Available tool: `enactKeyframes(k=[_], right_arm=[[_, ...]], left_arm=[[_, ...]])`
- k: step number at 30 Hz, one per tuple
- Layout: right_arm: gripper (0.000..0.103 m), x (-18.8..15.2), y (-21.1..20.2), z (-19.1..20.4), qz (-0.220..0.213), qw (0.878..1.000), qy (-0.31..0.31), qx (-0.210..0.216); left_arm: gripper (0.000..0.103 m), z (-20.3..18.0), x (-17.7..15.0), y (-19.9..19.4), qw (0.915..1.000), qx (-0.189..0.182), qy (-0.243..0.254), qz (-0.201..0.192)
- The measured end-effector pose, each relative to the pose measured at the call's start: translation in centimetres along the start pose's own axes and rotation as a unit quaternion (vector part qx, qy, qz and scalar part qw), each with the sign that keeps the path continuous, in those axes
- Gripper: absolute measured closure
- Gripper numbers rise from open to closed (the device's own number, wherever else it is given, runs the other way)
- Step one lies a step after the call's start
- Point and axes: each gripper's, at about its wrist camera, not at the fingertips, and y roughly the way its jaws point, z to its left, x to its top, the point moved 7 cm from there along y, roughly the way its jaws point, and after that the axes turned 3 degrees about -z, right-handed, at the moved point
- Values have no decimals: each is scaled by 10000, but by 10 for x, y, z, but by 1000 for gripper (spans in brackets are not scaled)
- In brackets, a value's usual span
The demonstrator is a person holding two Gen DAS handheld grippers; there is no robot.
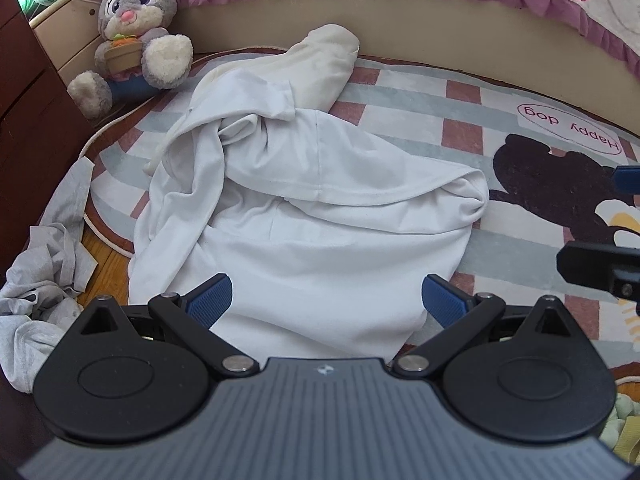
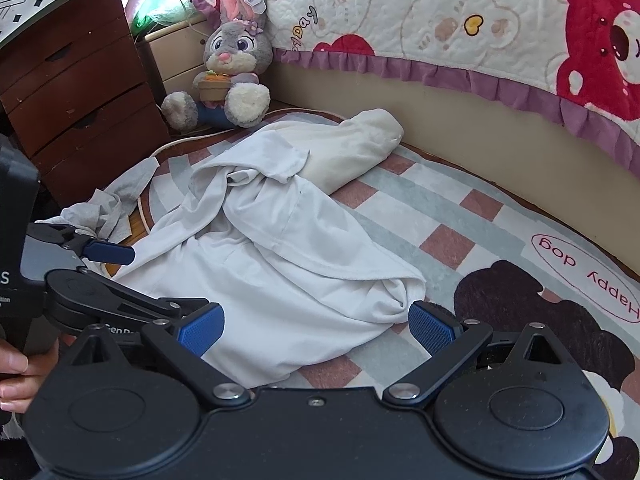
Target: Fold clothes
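A white hooded garment (image 1: 304,216) lies rumpled and partly folded on the checked rug (image 1: 420,120); it also shows in the right wrist view (image 2: 288,264). Its hood end points toward the bed. My left gripper (image 1: 326,300) is open and empty, hovering over the garment's near hem. My right gripper (image 2: 316,326) is open and empty above the garment's near right corner. The right gripper's fingers (image 1: 600,268) show at the right edge of the left wrist view. The left gripper (image 2: 108,272) shows at the left of the right wrist view.
A grey garment (image 1: 44,276) lies crumpled off the rug's left edge on the wood floor. A plush rabbit (image 2: 232,64) sits at the back beside a brown drawer unit (image 2: 80,112). The bed side with its quilt (image 2: 460,32) borders the rug behind.
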Motion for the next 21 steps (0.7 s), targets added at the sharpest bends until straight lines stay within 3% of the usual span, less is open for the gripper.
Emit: enactKeyframes(k=[21], right_arm=[[3, -3, 11, 1, 151, 9999, 21, -27]], left_arm=[[0, -4, -6, 2, 9999, 12, 95, 39]])
